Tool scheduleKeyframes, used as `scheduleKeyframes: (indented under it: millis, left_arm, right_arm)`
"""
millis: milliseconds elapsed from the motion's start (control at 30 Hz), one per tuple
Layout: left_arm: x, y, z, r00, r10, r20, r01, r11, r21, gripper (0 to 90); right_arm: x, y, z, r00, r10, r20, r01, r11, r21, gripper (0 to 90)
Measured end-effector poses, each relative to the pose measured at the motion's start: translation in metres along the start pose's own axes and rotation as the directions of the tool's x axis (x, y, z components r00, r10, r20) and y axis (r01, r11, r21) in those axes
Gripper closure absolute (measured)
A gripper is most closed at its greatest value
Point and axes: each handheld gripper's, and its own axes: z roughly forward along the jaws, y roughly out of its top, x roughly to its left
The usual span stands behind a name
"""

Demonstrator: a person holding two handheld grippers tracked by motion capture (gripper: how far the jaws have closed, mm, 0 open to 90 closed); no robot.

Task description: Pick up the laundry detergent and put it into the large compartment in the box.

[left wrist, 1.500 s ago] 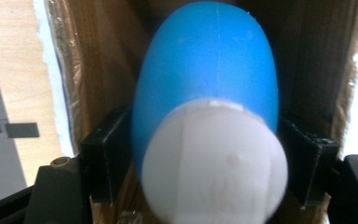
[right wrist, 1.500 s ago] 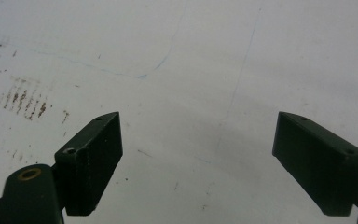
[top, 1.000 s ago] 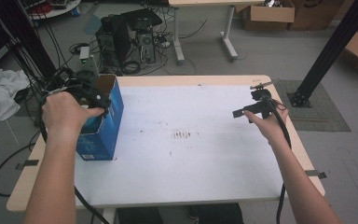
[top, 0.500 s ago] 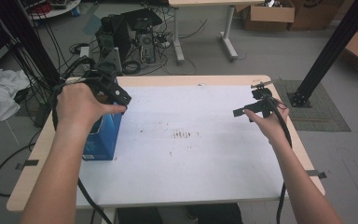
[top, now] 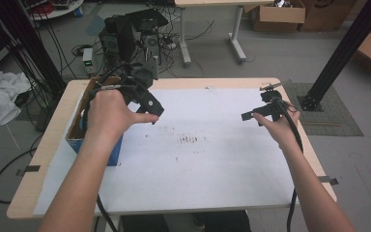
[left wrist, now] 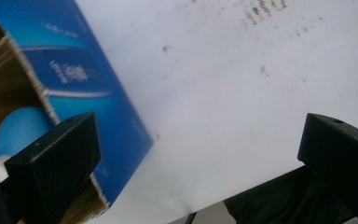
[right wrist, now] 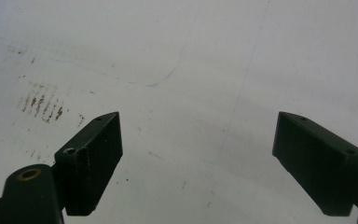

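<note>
At the desk's (top: 207, 193) left edge stands the blue box (top: 107, 151), a blue ball, probably, inside; the left gripper (top: 147, 104) hovers just right of it, jaws wide and empty. The right gripper (top: 257, 115) hangs wide far right.

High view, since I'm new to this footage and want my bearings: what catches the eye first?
The blue box at the table's left edge stands out, open-topped, with a light blue round thing inside it. Beside it, the left gripper hangs over the white tabletop, jaws wide and empty. The right gripper, also open, is near the right edge.
</note>
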Motion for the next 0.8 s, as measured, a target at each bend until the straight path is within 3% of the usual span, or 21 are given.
scheduleKeyframes:
  millis: [167,400,800]
  left_arm:
    - [-0.019,0.008,0.004,0.9984,0.052,0.024,-0.052,0.9985,-0.016,0.1]
    - [-0.032,0.016,0.009,0.9955,0.09,0.031,-0.089,0.9959,-0.015,0.1]
    - [-0.036,0.02,0.013,0.9947,0.099,0.031,-0.098,0.9951,-0.014,0.1]
  right_arm:
    - [0.0,0.001,-0.001,1.0,-0.003,0.001,0.003,1.0,0.004,16.0]
    - [0.001,0.001,-0.002,1.0,-0.005,0.003,0.005,1.0,0.005,16.0]
    - [0.0,0.001,-0.002,1.0,-0.003,0.006,0.003,1.0,0.007,15.9]
